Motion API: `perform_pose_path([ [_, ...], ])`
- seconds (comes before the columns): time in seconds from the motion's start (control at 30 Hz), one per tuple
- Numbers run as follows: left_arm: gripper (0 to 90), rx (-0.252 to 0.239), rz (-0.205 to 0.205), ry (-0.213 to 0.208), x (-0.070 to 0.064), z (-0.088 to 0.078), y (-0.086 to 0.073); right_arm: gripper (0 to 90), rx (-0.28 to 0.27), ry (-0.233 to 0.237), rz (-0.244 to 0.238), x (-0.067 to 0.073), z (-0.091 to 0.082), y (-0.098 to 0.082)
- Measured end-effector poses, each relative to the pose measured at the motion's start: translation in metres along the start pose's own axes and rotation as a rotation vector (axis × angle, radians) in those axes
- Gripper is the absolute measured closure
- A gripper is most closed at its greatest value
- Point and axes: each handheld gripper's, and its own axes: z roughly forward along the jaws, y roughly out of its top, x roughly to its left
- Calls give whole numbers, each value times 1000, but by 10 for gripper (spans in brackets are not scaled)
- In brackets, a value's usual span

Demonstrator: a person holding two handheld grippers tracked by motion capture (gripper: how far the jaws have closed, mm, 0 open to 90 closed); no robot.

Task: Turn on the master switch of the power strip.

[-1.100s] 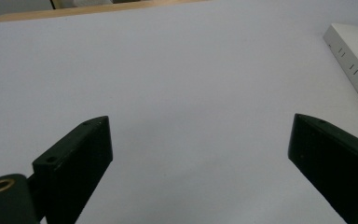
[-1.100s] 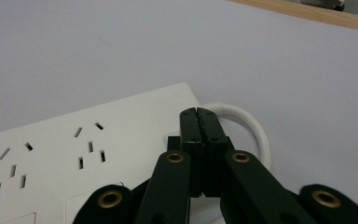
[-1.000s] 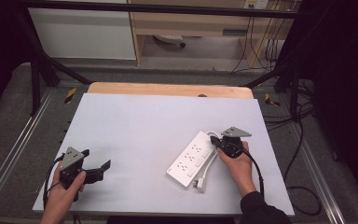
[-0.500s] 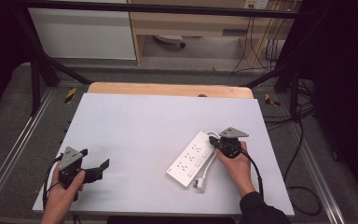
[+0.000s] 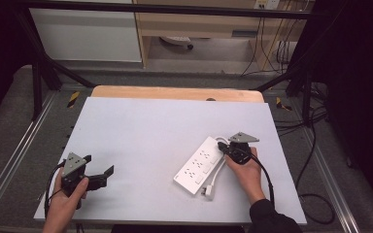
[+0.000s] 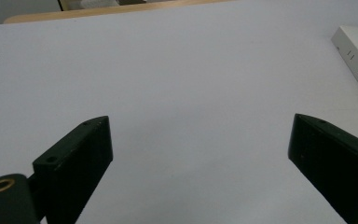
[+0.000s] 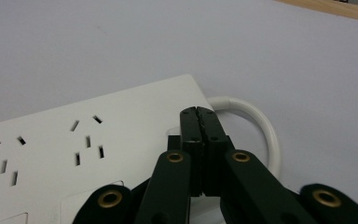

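Right tool parked on the power strip, left one idling

The right tool (image 7: 200, 112) has its jaws pressed fully together, nothing between them, tip resting over the end of the white power strip (image 5: 200, 164) right under it, probably poking a switch there. The strip's cord (image 7: 261, 128) loops just beside the tip. The left tool (image 6: 198, 158) sits spread wide over bare bench (image 5: 145, 131), strip well off to its right.

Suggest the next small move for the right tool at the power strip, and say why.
Probably press the right tool down a little onto the power strip. Its jaws are shut together, with the tips over the strip's end near the white cable, which looks like a poke at a switch, though no switch shows clearly.
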Motion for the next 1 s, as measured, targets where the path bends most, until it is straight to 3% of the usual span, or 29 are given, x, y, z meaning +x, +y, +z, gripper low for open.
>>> perform_pose_path([
  [1.0,63,8,3,1,0,1,0,900,24,-15,-17,2,1,3],
])
